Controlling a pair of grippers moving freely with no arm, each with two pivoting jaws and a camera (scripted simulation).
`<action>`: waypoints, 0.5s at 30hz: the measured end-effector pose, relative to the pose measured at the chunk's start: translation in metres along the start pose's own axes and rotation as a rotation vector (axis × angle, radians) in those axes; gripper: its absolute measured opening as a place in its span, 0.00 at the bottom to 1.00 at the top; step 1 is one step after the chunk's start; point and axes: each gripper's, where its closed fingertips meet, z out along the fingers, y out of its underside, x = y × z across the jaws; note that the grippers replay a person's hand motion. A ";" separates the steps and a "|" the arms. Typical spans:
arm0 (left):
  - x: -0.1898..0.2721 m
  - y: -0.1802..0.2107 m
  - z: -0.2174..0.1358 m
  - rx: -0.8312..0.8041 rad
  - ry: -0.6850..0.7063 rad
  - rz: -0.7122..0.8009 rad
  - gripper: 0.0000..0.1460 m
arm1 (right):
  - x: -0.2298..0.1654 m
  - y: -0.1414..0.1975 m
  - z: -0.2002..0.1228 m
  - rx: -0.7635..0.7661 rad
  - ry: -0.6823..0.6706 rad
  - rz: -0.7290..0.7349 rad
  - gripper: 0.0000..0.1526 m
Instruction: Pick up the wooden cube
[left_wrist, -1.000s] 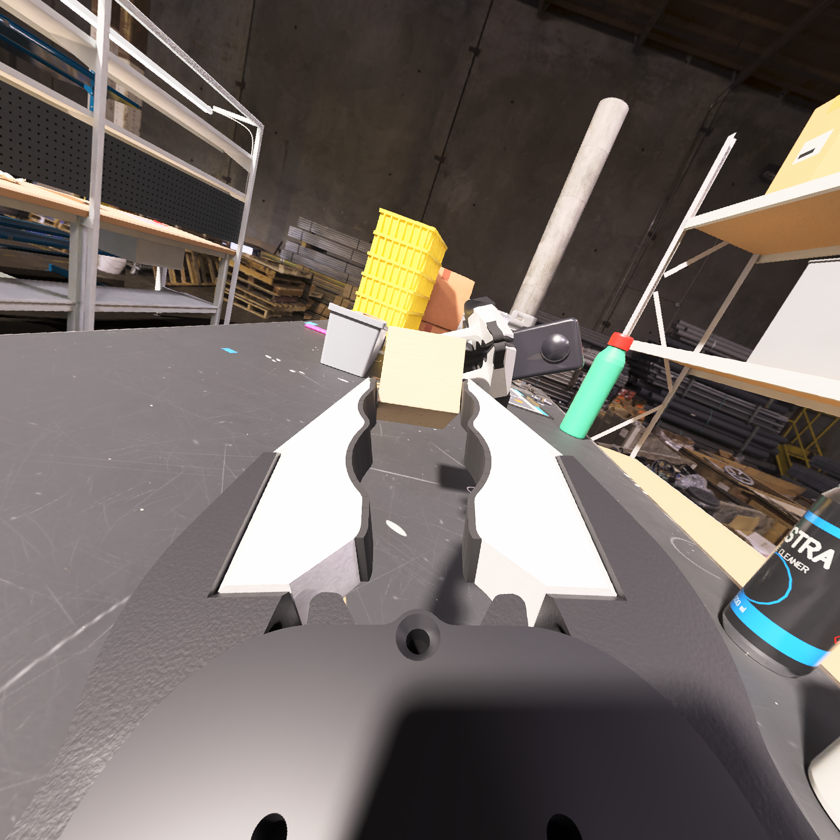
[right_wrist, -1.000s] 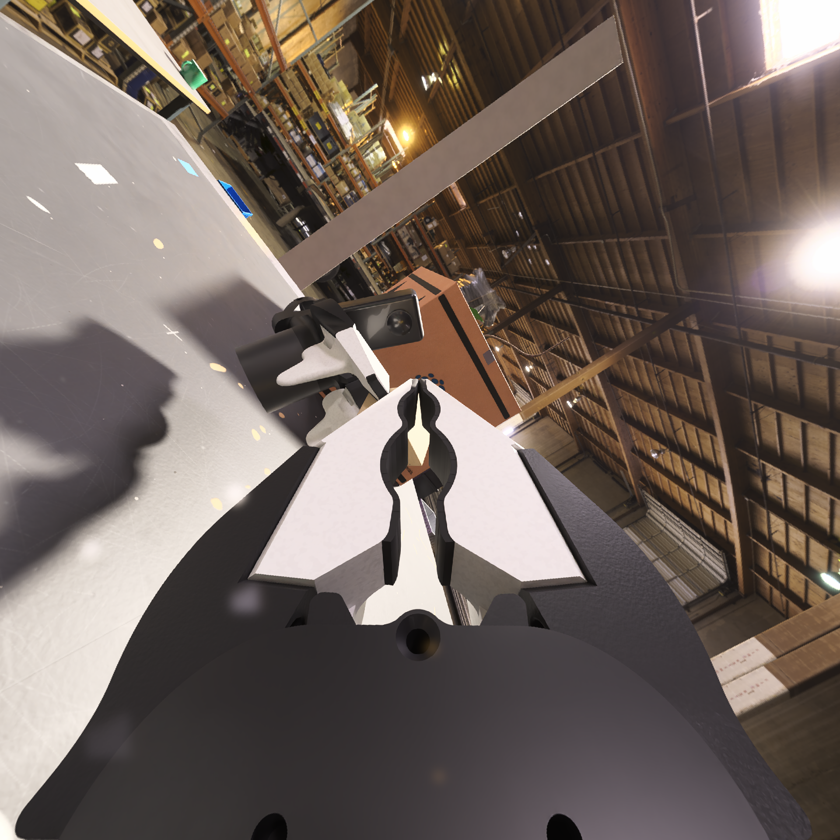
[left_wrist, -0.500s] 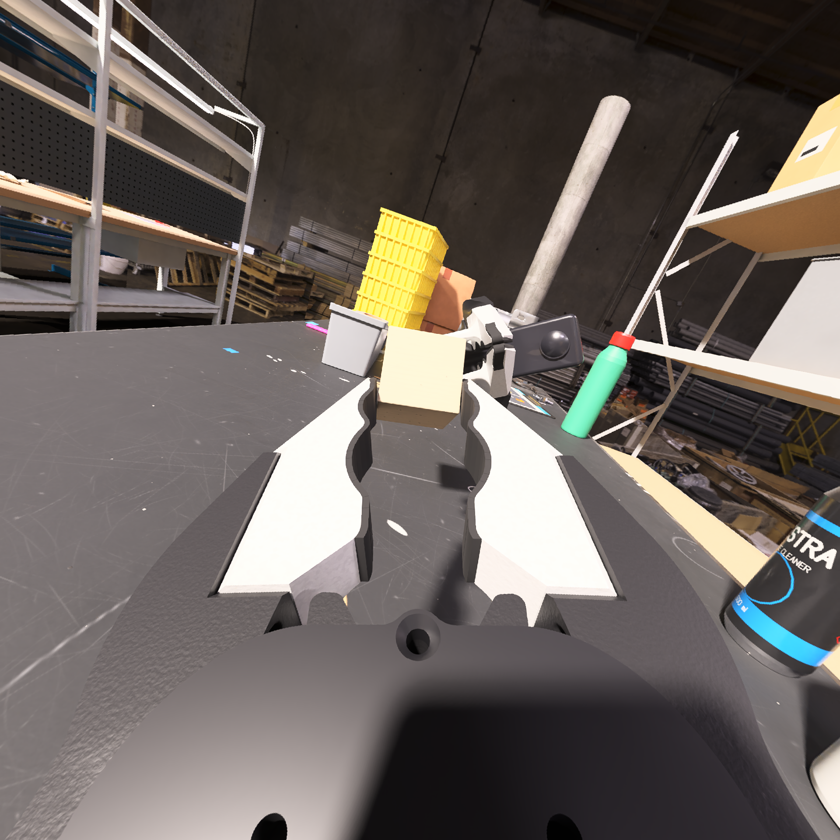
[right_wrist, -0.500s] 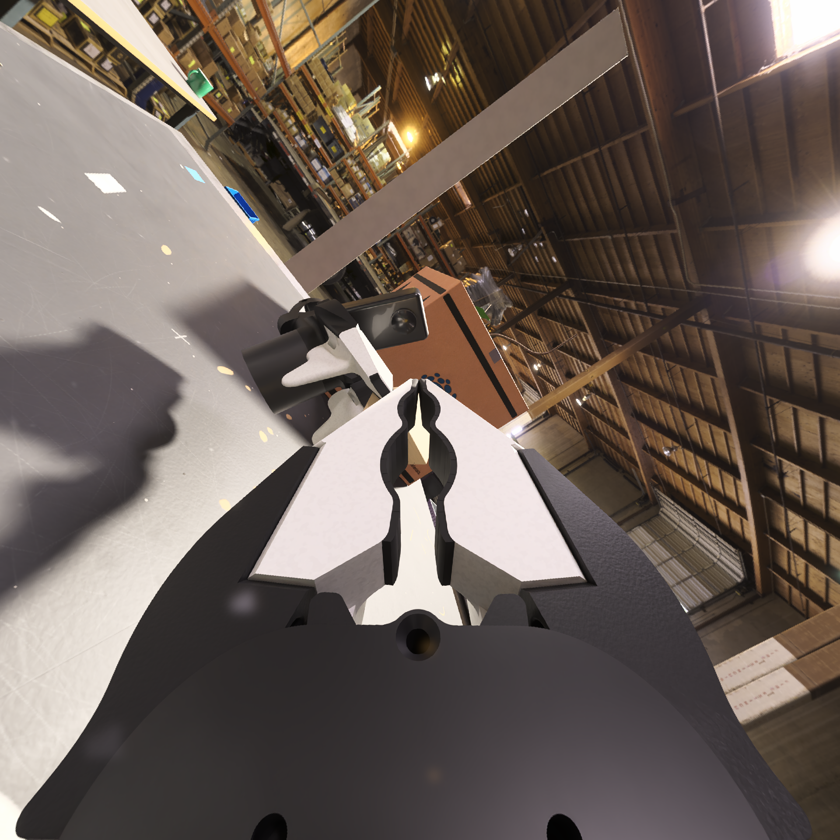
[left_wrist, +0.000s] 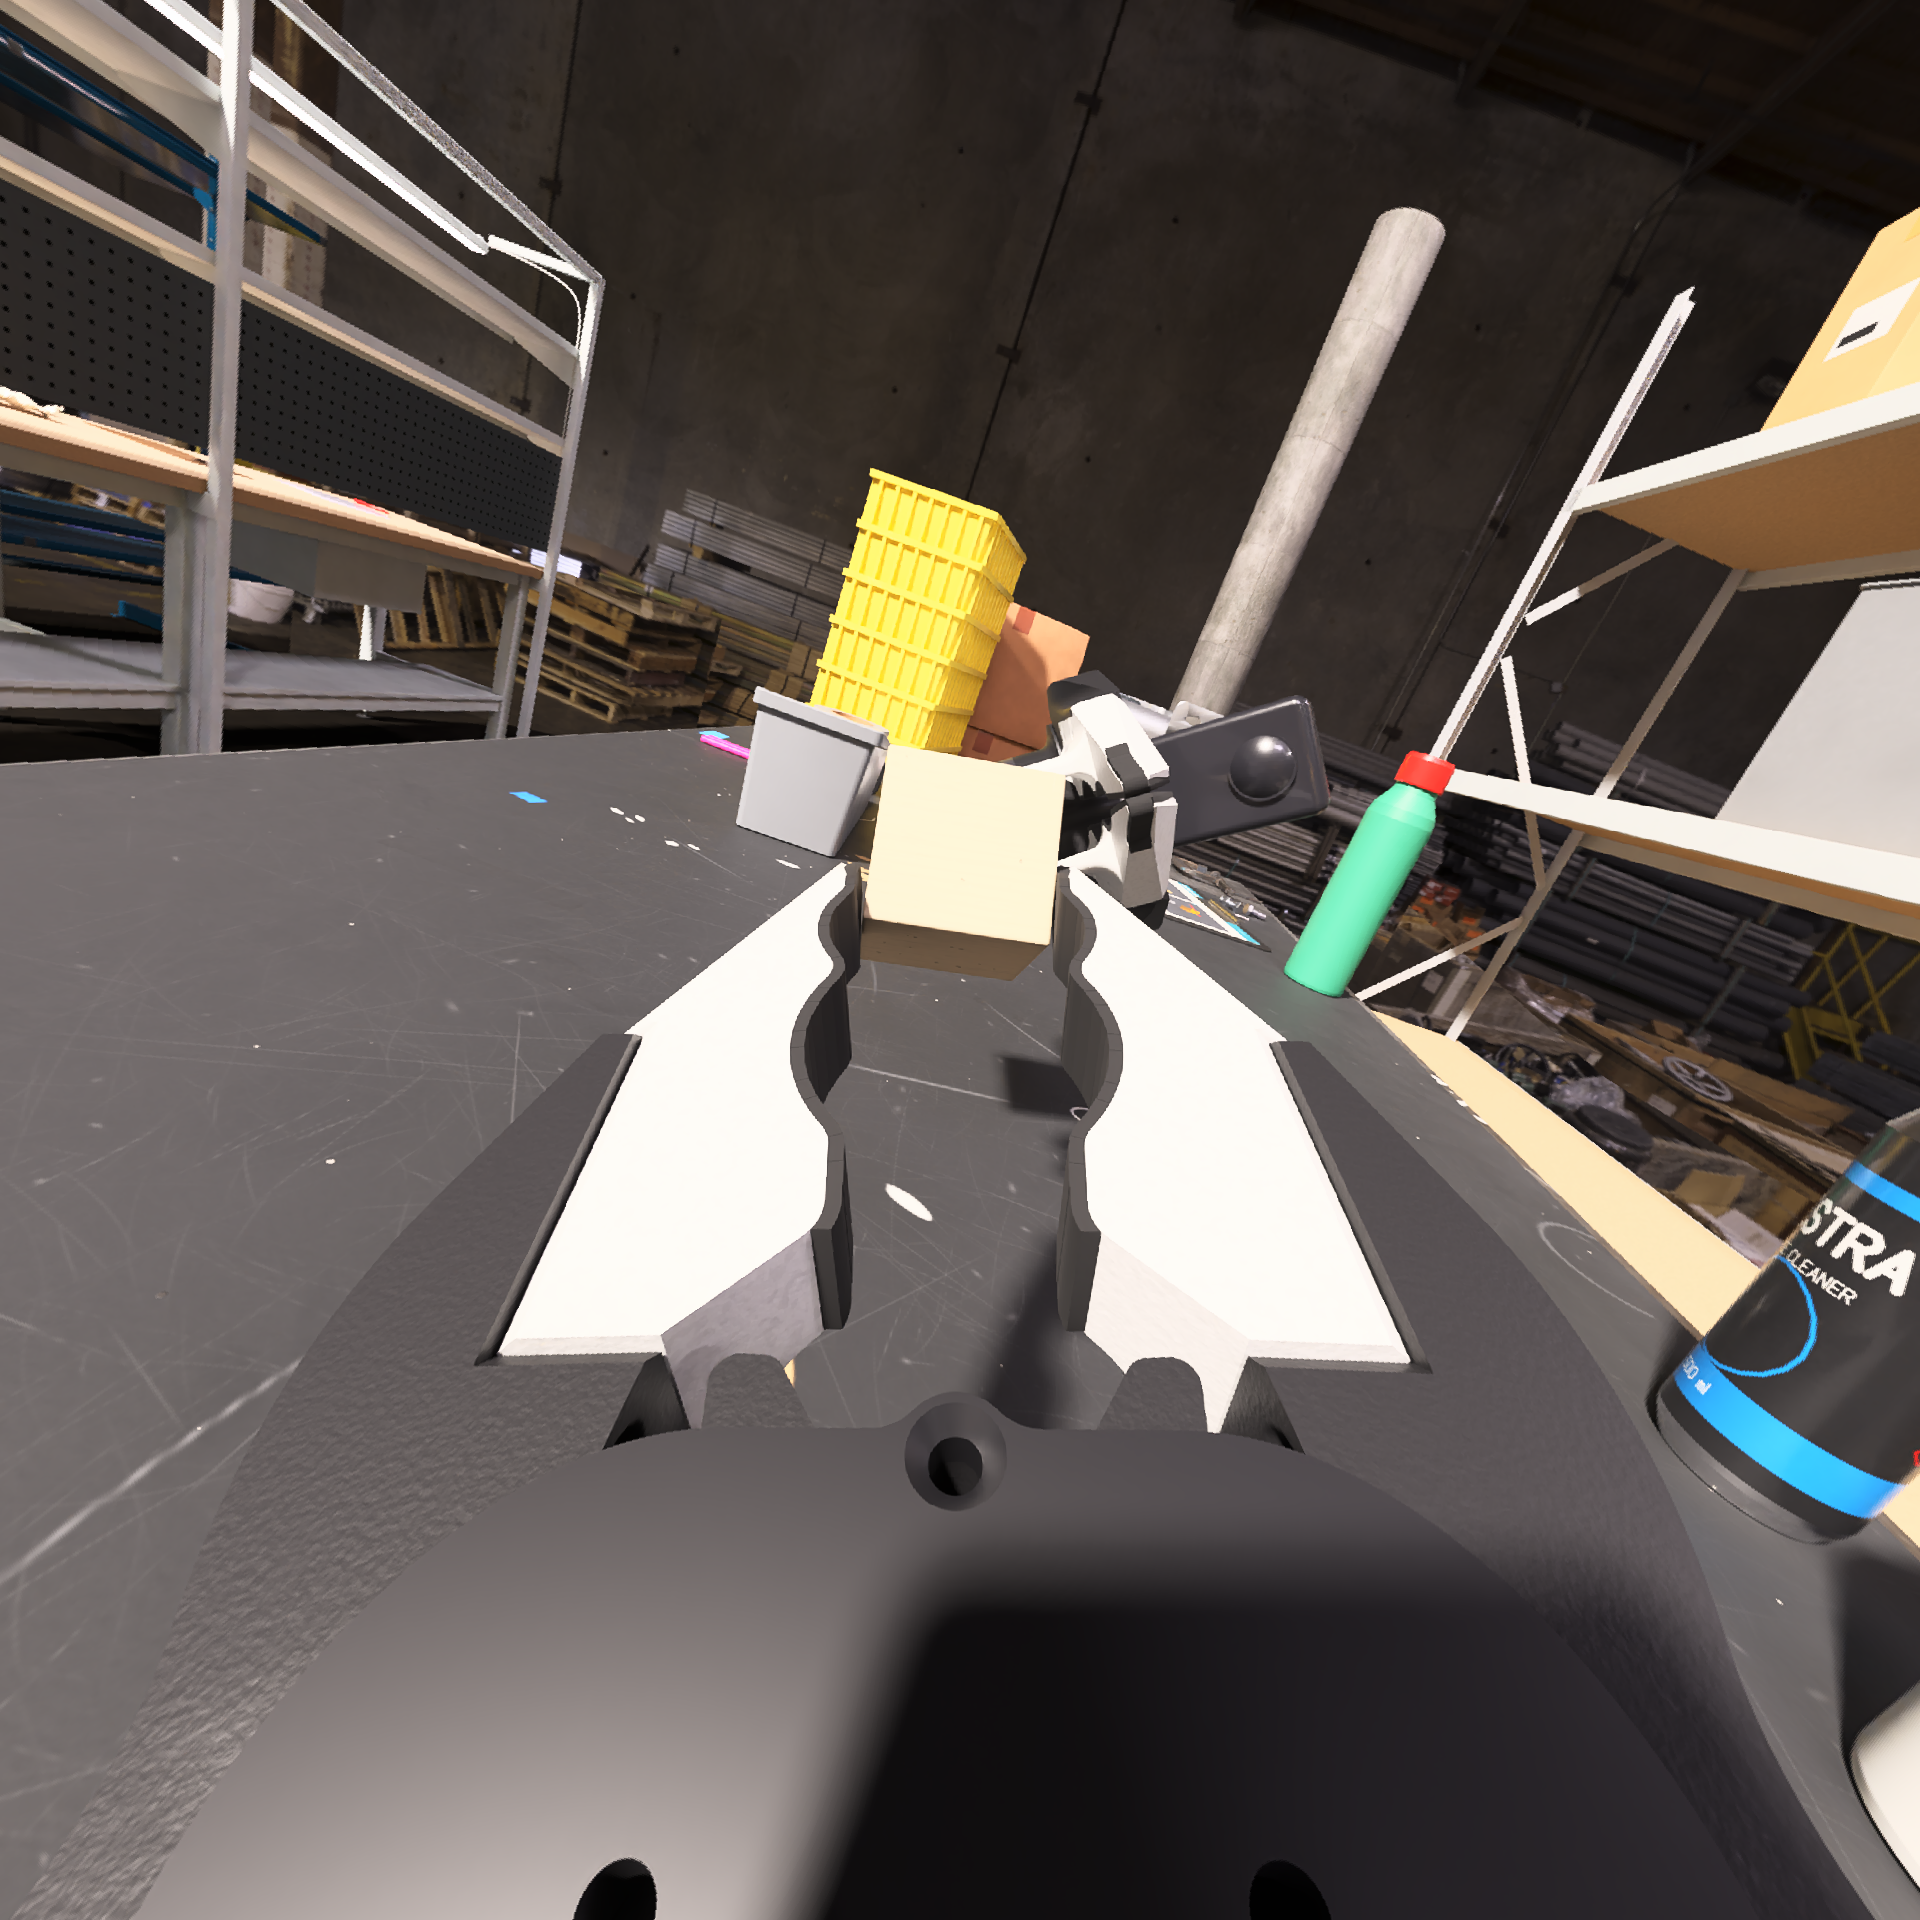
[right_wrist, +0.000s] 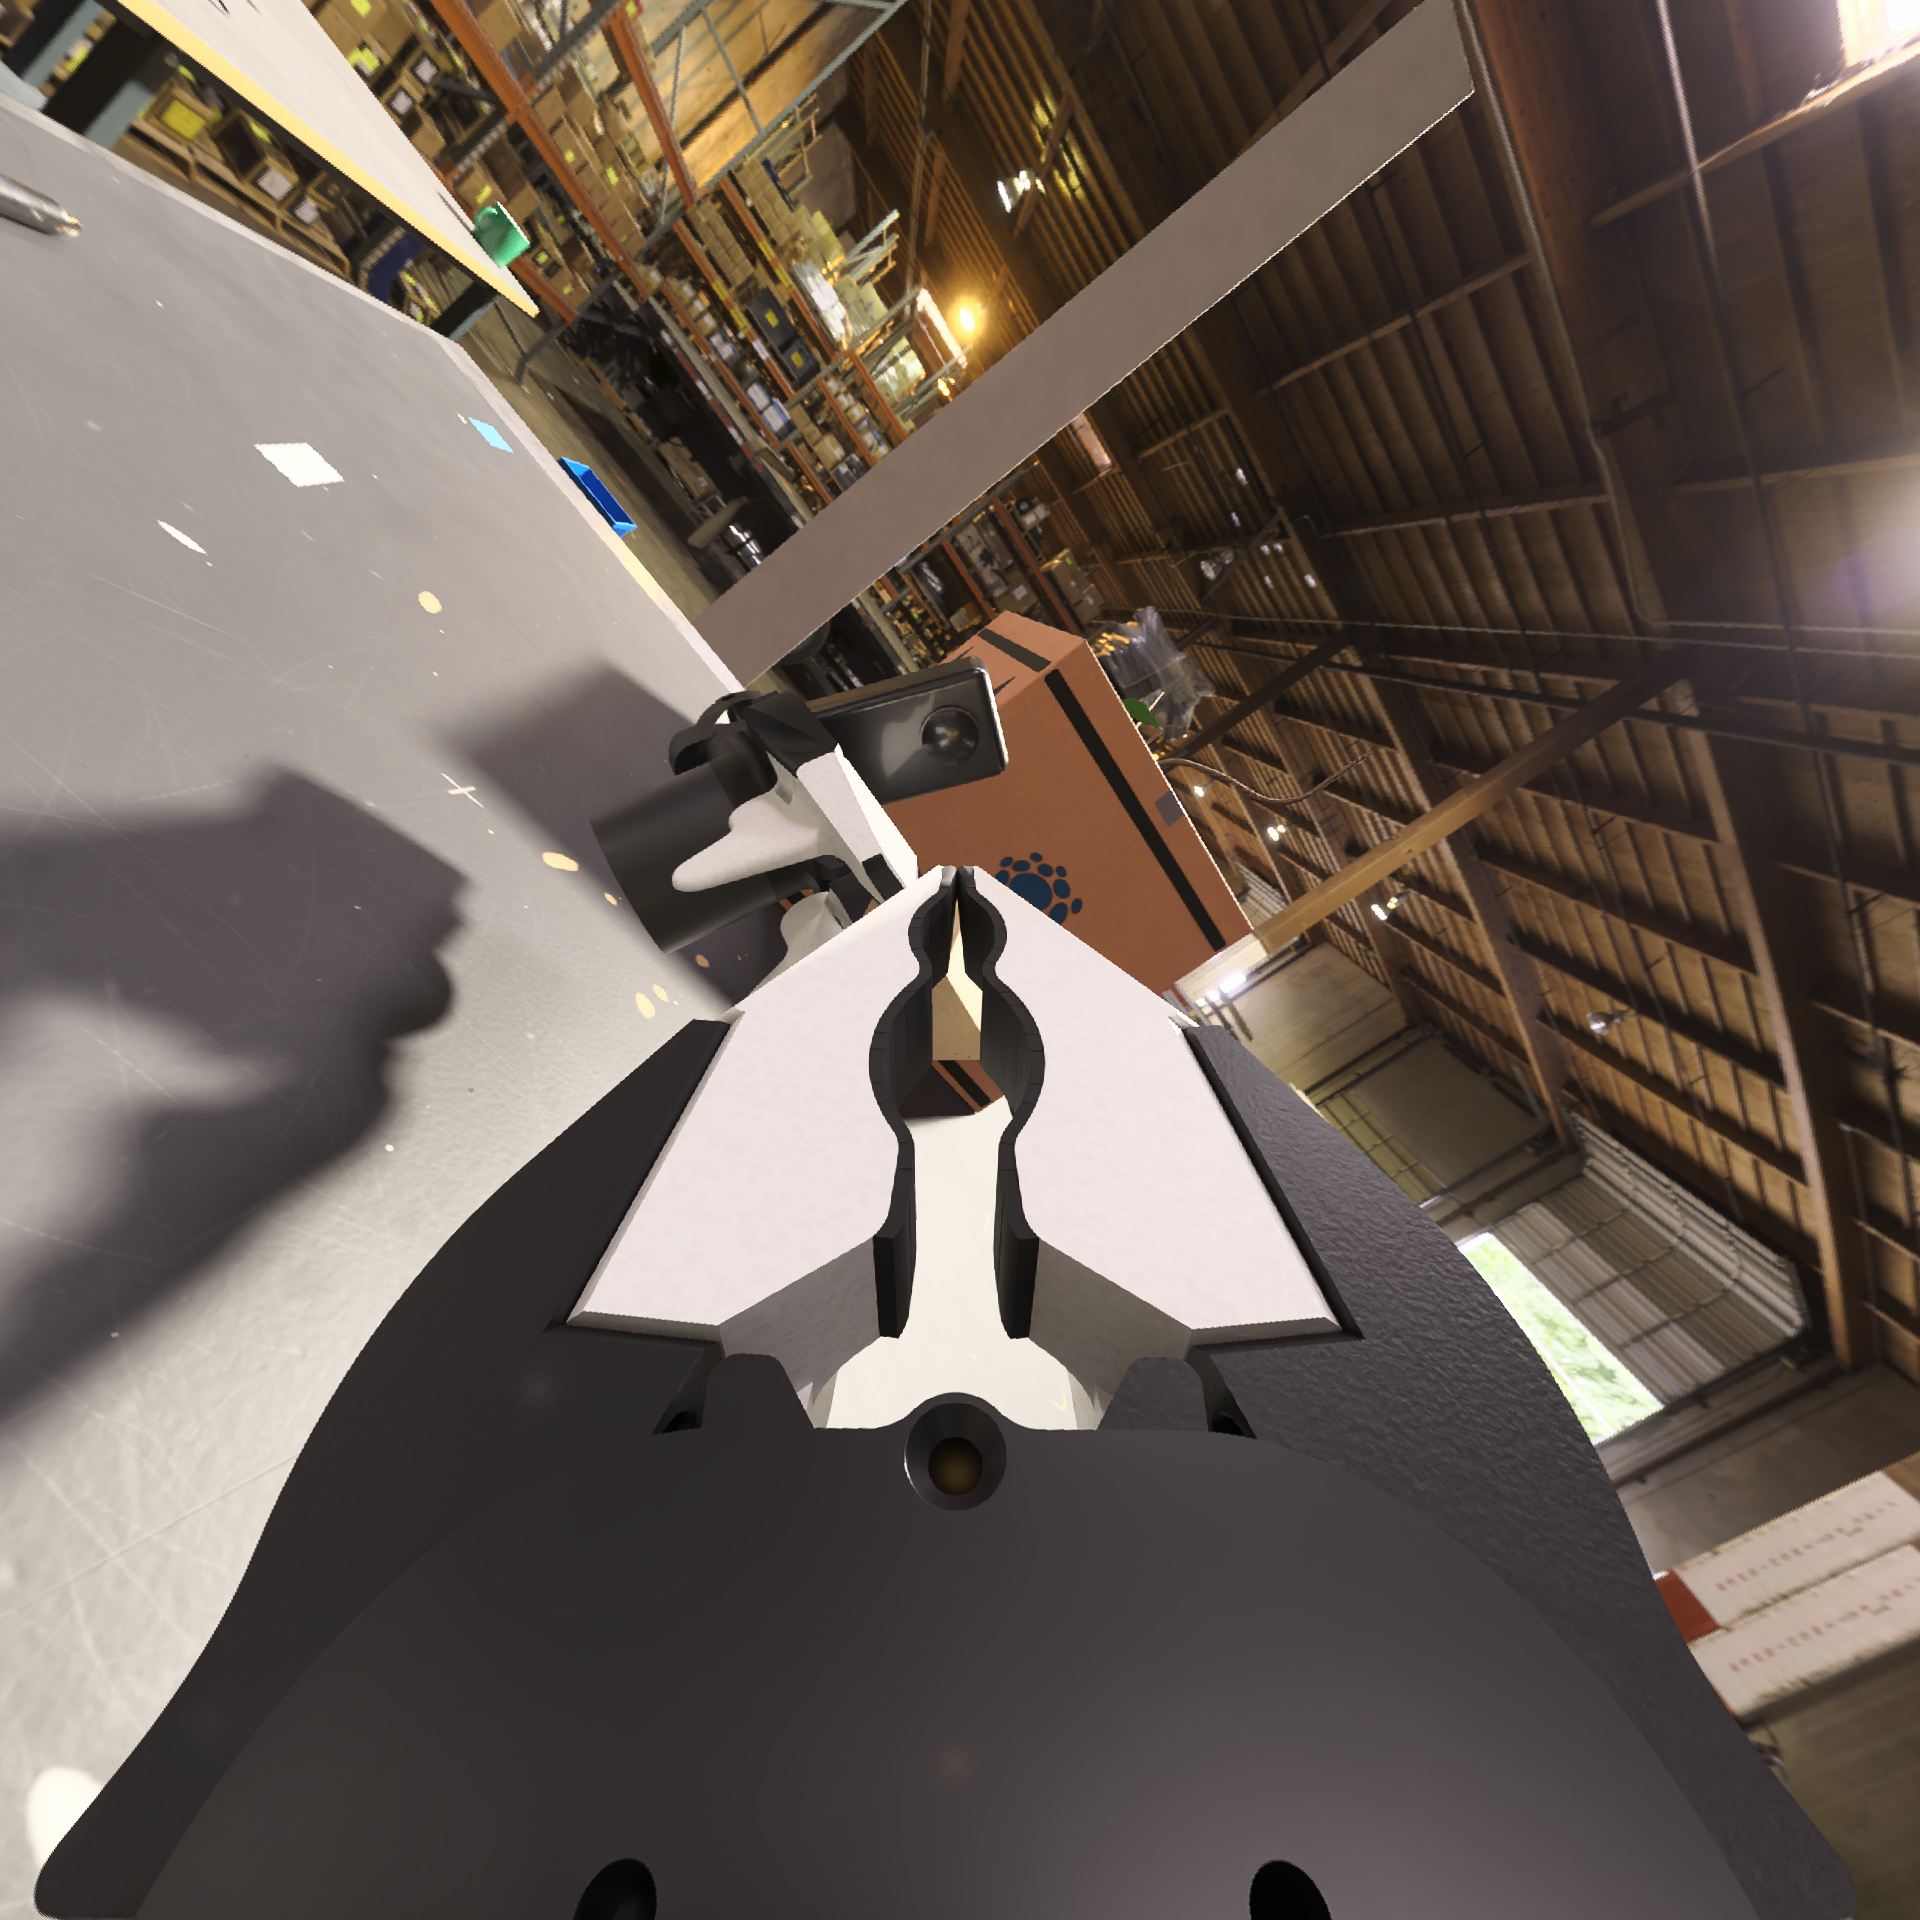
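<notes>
The wooden cube (left_wrist: 961, 857) is pale and square. My left gripper (left_wrist: 958, 896) is shut on it at the fingertips and holds it a little above the dark table (left_wrist: 312, 987); its shadow lies on the table below. My right gripper (right_wrist: 957, 883) is shut and empty, tilted steeply, pointing at the left gripper (right_wrist: 748, 831). A sliver of the cube (right_wrist: 956, 1023) shows through the gap between its fingers. The right gripper also shows in the left wrist view (left_wrist: 1122, 800), just behind the cube.
A grey bin (left_wrist: 805, 769), stacked yellow crates (left_wrist: 920, 613) and a brown box (left_wrist: 1029, 675) stand behind the cube. A green bottle (left_wrist: 1361, 883) and a white shelf rack (left_wrist: 1714, 831) are at the right. A black-and-blue cleaner bottle (left_wrist: 1818, 1351) stands near right.
The left gripper keeps the cube held in the same place. The right wrist view has shifted slightly, so the right gripper has moved a little; it stays shut.
</notes>
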 end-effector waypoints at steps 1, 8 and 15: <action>0.000 0.000 0.000 -0.001 0.000 0.000 0.25 | 0.000 0.000 0.000 0.002 -0.006 0.011 0.00; 0.000 0.002 0.001 -0.012 -0.002 0.007 0.25 | -0.003 0.001 -0.002 0.017 -0.042 0.088 0.00; -0.001 0.004 0.001 -0.027 -0.016 0.020 0.25 | -0.005 0.003 -0.003 0.012 -0.082 0.168 0.00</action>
